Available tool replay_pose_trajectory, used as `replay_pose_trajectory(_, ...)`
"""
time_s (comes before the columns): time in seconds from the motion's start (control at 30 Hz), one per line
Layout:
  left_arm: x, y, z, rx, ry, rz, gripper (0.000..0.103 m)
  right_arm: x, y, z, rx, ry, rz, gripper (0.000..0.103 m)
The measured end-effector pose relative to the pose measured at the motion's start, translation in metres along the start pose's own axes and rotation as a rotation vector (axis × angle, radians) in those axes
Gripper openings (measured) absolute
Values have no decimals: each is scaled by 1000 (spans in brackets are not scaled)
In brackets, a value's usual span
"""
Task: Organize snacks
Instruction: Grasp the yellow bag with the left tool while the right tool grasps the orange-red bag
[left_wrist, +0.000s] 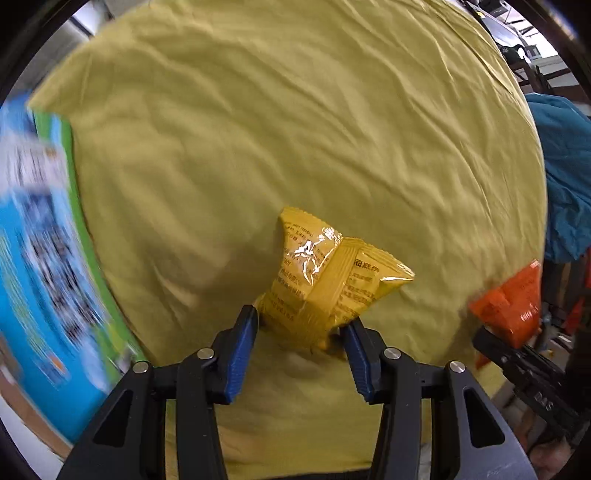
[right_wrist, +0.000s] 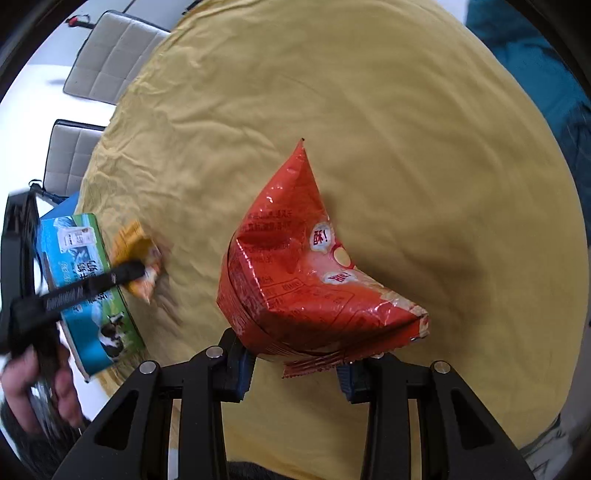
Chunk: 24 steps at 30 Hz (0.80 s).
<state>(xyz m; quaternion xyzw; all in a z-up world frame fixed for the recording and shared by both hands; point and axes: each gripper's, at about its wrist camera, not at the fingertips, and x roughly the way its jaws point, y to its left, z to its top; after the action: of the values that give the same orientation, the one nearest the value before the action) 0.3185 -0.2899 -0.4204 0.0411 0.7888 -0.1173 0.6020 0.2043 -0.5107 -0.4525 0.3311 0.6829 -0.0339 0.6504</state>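
A wrinkled yellow tablecloth (right_wrist: 369, 92) covers the round table. Two grey padded chairs (right_wrist: 110, 55) stand beyond its far left edge, on a white floor. A teal cloth (left_wrist: 565, 184) lies bunched past the table's right edge.

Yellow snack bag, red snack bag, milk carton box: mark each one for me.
yellow snack bag (left_wrist: 317, 273), left wrist view, centre back seam.
red snack bag (right_wrist: 295, 280), right wrist view, middle of printed panel.
milk carton box (right_wrist: 85, 280), right wrist view, blue top face.
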Motion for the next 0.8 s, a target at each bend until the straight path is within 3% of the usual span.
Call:
replay_pose_trajectory(0.17,21,-4,-29,-11,26,-1,44,3,-18,-22,27,17,-19,41)
replay_pose_trajectory(0.2,26,-5,-31,-5,26,7,44,1,-24,-23,29,21,-28,46)
replay_pose_trajectory(0.23,28,-6,-33,-2,25,16,44,-1,-28,-25,30,24,-41,61)
replay_pose_trajectory(0.33,29,-7,-37,3,21,28,44,-16,-34,-30,13,-3,-85,85)
replay_pose_trajectory(0.5,-7,-26,-56,22,-56,19,56,-51,-23,-33,-104,-57,-226,86)
replay_pose_trajectory(0.6,-33,-28,-62,42,-141,57,62,-63,2,-33,-212,-80,-284,93)
replay_pose_trajectory(0.8,-43,-30,-39,53,-179,79,64,-38,55,-24,-435,-54,-458,93)
